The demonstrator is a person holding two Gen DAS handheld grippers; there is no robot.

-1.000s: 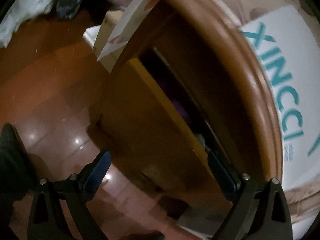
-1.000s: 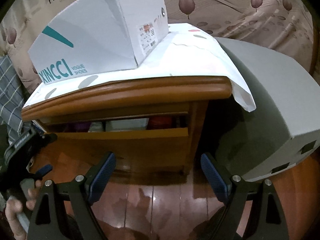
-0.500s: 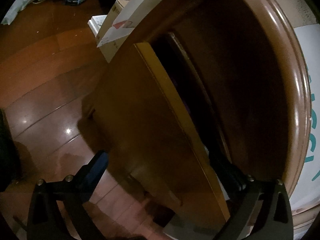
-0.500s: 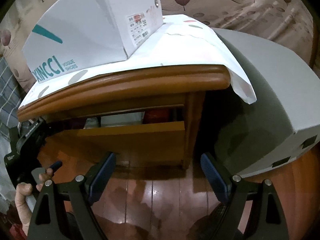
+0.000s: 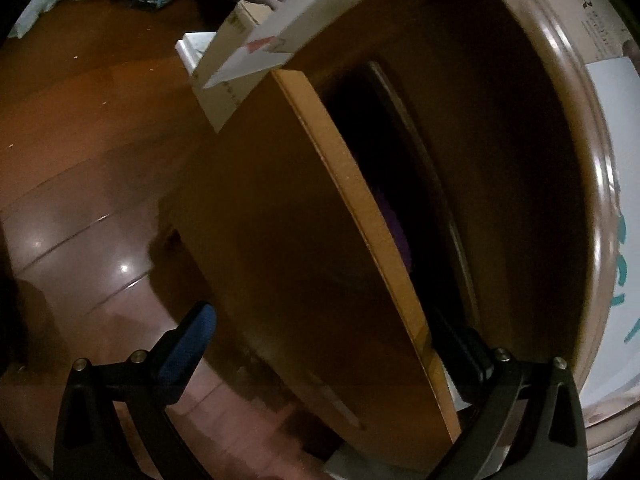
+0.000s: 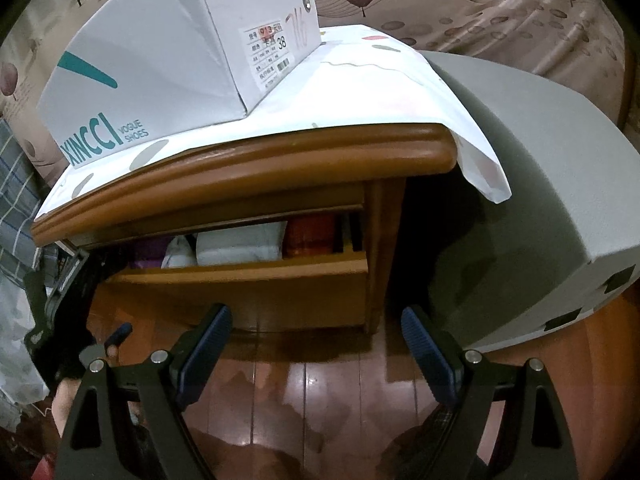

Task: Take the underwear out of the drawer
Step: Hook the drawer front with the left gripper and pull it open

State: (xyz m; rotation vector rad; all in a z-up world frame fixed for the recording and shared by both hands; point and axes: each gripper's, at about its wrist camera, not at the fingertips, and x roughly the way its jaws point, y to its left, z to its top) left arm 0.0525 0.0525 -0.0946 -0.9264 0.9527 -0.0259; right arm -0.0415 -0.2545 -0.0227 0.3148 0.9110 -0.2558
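While the drawer (image 6: 248,280) is standing only partly pulled out of the wooden nightstand (image 6: 256,156), the left tool (image 5: 332,344) is straddling its front panel at the left end, one pad out in front of the panel and the other dipping into the gap behind it. Its jaws have just been widening and are now spread to their full reach, pressing on nothing; the panel lies between them without being pinched. The right tool (image 6: 316,344) is hanging released over the glossy floor (image 6: 320,384), well short of the drawer, with nothing between its fingers.

To do this step well, I judge the drawer should come out further first, since the slot under the top is leaving little room to reach in. Hooking the inner pad behind the panel and drawing straight outward looks safer than twisting, and the shoe box (image 6: 168,60) on the paper-covered top should not be jolted.

The underwear is lying inside the drawer: the right view is showing a purple piece (image 6: 150,252) at the left, then pale folded fabric (image 6: 240,242), then something red (image 6: 310,236). Which of these is underwear I cannot tell. The left view is giving only a dark cavity with a faint purple patch (image 5: 394,220); the drawer's depth and floor are hidden.
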